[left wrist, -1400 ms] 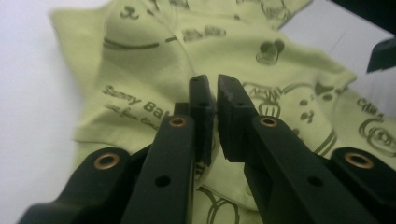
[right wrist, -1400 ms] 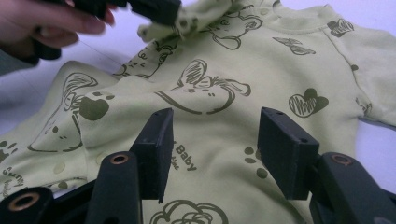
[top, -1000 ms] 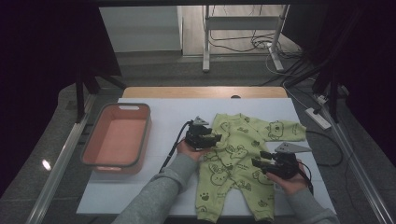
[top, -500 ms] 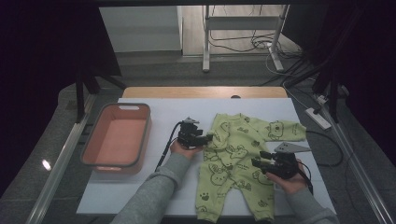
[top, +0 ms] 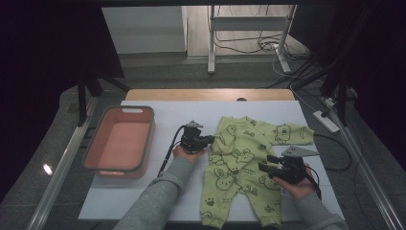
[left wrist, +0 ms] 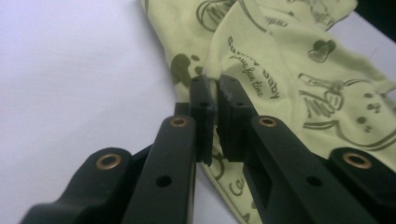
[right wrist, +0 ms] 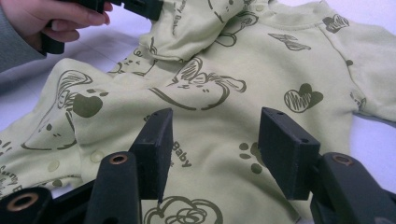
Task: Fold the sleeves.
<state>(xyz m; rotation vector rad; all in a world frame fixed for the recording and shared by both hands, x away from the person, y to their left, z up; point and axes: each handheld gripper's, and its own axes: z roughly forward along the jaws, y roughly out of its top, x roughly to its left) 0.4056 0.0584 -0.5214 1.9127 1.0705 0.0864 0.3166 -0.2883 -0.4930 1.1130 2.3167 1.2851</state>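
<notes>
Where the light green cotton baby romper printed with dark cartoon animals [top: 242, 165] is spread on the white-covered worktop [top: 158, 196], its legs are directed toward the person's side and its neck toward the far edge. One sleeve is laid out flat toward the right of the high view; the other sleeve is folded in over the chest, and its edge is raised off the cloth. That raised edge is pinched by the left tongs [left wrist: 212, 88], whose jaws have just been closing and are now pressed together on a fold of the fabric, as is seen in the left gripper view. The left tongs [top: 210, 140] are positioned at the romper's left edge in the high view and are held by the left hand [top: 187, 152], from which a grey sleeve [top: 153, 201] extends.

The right tongs [right wrist: 212, 140] are held just above the lower body of the garment with the jaws spread apart; no fabric is gripped between them. In the high view the right tongs [top: 264, 165] are located over the romper's right leg area.

A salmon-pink rectangular plastic basin [top: 91, 160] is placed on the worktop well apart from the romper, to the left.
</notes>
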